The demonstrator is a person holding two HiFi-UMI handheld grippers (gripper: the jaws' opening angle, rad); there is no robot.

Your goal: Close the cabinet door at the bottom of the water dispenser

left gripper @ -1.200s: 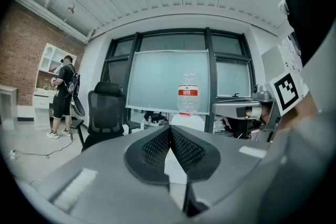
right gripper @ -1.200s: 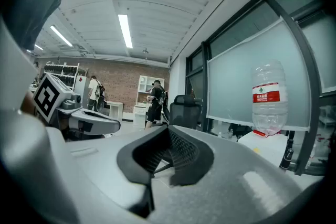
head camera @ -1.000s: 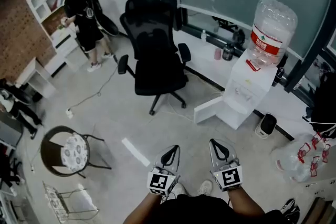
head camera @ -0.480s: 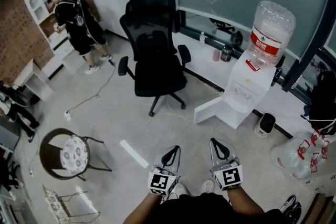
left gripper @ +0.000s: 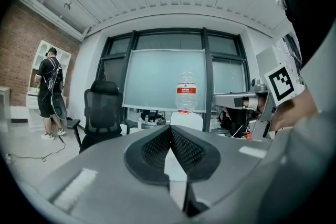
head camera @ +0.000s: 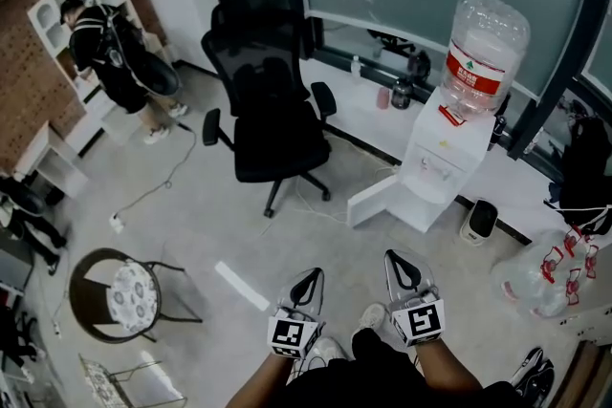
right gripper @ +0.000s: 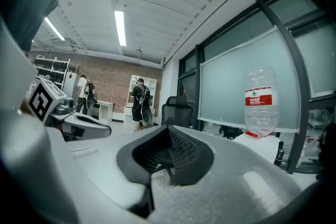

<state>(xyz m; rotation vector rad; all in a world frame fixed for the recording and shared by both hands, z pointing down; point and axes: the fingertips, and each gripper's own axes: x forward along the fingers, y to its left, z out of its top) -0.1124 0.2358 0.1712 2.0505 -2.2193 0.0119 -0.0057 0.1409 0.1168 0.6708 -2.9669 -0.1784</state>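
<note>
Cabinet door [head camera: 375, 198] stands open, apparently swung leftward.

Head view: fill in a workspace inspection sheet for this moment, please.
Surface: grey floor, with a white strip lying on it.
Job's things: water dispenser with a bottle on top; cabinet door stands open.
Clutter: plastic bag at the right; small white device beside the dispenser.
Grippers: left hand-held gripper and right hand-held gripper both shut, empty, short of the door.
Cables: cable trails across the floor.
Surroundings: office chair, round chair, person at shelves.
</note>
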